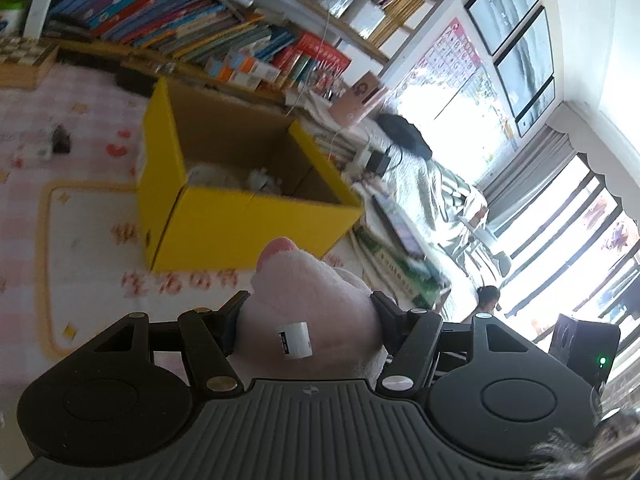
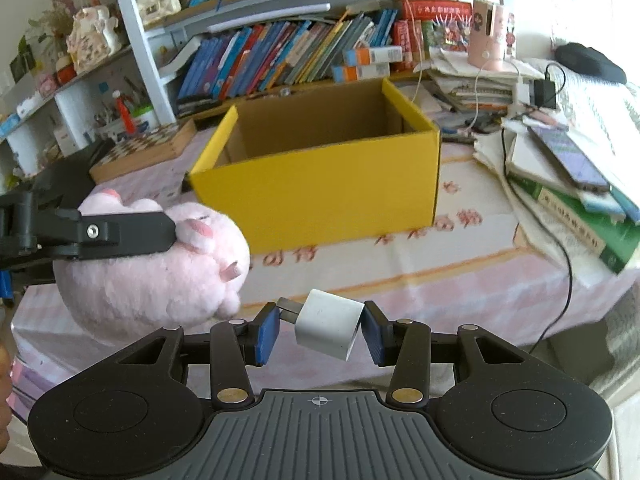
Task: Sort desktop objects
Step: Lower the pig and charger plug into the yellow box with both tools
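Note:
My left gripper (image 1: 308,308) is shut on a pink plush pig (image 1: 308,284), held above the desk in front of the yellow cardboard box (image 1: 248,224). The pig also shows at the left of the right wrist view (image 2: 160,276), with a left finger (image 2: 120,232) across it. My right gripper (image 2: 320,326) is shut on a white plug adapter (image 2: 328,322), tilted, with its prongs toward the left pad. The open yellow box (image 2: 320,192) stands ahead of it. In the left wrist view a few pale items lie inside the box (image 1: 236,178).
The desk has a pink patterned cloth (image 2: 440,272). Stacked books and a phone (image 2: 572,164) lie at the right, with a black cable (image 2: 560,280) hanging off the edge. A chessboard box (image 2: 148,152) sits left of the yellow box. Bookshelves (image 2: 280,52) stand behind.

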`<state>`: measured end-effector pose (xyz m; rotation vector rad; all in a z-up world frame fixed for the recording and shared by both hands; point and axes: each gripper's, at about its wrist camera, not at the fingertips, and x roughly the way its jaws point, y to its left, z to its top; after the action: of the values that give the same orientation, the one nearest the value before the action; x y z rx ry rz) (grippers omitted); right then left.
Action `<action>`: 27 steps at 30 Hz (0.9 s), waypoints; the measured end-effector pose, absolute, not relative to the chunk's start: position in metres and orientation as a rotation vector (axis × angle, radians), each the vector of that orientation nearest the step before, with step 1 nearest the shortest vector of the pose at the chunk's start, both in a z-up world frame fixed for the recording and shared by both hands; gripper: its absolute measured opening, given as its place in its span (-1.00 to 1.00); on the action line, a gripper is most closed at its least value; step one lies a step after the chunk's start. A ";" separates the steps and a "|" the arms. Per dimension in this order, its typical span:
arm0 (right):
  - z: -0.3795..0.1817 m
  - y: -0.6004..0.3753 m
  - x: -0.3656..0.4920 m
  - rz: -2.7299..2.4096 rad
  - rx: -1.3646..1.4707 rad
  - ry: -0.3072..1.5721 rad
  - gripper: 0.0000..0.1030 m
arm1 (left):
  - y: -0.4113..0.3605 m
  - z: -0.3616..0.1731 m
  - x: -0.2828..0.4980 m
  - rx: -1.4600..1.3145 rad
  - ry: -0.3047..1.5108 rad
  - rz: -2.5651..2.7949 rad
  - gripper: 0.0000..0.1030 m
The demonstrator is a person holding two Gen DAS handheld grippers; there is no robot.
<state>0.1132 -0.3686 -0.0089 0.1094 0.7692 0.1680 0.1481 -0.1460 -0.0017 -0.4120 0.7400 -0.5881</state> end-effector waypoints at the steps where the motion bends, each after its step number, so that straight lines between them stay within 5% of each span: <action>1: -0.006 -0.372 0.118 0.173 0.106 0.757 -0.13 | -0.149 0.002 0.152 -0.411 0.724 -0.585 0.20; 14: 0.031 -0.400 0.203 0.250 0.023 0.575 -0.13 | -0.175 0.042 0.220 -0.357 0.544 -0.475 0.20; 27: -0.006 -0.377 0.295 0.392 -0.235 0.675 -0.13 | -0.202 0.006 0.285 -0.147 0.631 -0.398 0.21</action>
<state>0.2949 -0.3774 -0.0059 -0.2345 0.6752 0.3925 0.2847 -0.2015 0.0063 -0.1472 0.6314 -0.3983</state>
